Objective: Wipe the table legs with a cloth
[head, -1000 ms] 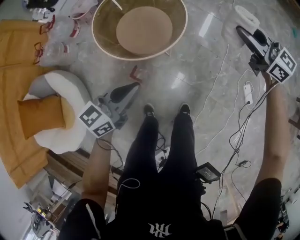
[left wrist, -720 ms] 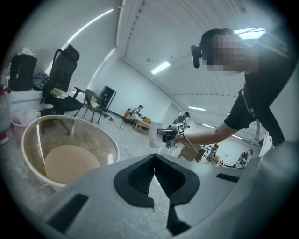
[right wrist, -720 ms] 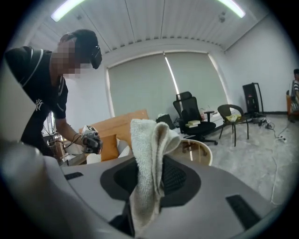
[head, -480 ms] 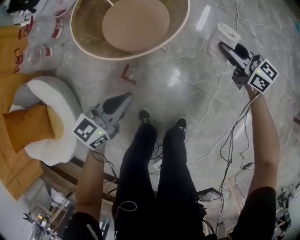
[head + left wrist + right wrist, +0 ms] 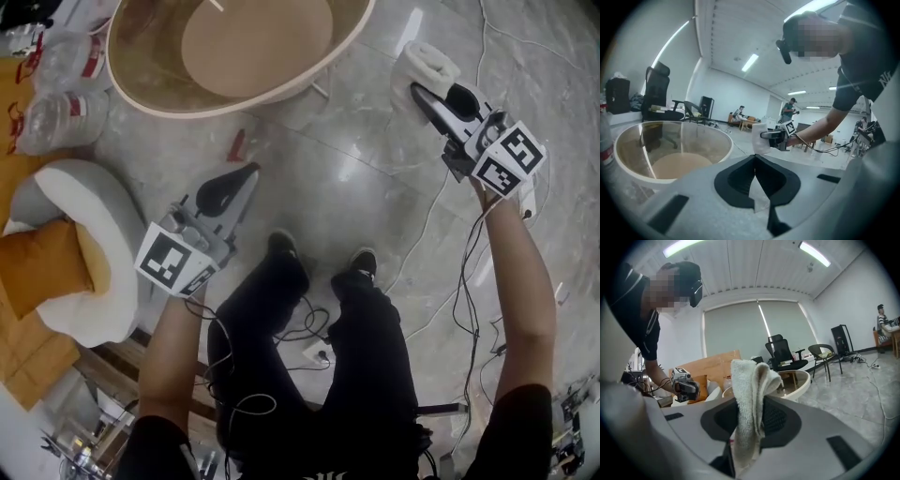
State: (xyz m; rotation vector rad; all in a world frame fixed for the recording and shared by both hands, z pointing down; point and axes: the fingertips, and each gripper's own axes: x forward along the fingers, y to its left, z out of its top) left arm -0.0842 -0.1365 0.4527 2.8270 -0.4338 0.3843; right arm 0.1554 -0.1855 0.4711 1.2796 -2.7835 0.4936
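A folded white cloth [image 5: 750, 404] is clamped in my right gripper [image 5: 751, 423], its free end sticking up past the jaws. From the head view the cloth [image 5: 427, 67] hangs off the right gripper [image 5: 433, 97] over the grey floor, right of the round glass-topped table [image 5: 141, 80]. One table leg [image 5: 319, 91] shows below the rim, apart from the cloth. My left gripper [image 5: 236, 178] hovers low on the left, jaws shut with nothing between them. In the left gripper view its jaws [image 5: 754, 165] point towards the table [image 5: 719, 140] and the cloth [image 5: 759, 138].
A white cushioned seat [image 5: 89, 253] with an orange pillow [image 5: 37, 267] sits at the left. Plastic bottles [image 5: 52, 117] lie by the table. Cables [image 5: 441, 244] trail over the floor at right. The person's feet [image 5: 319, 258] stand in the middle. Office chairs [image 5: 785, 355] stand behind.
The view has shifted: the table slid up and left. My right gripper came in towards the table with the cloth. The left gripper stayed low on the left.
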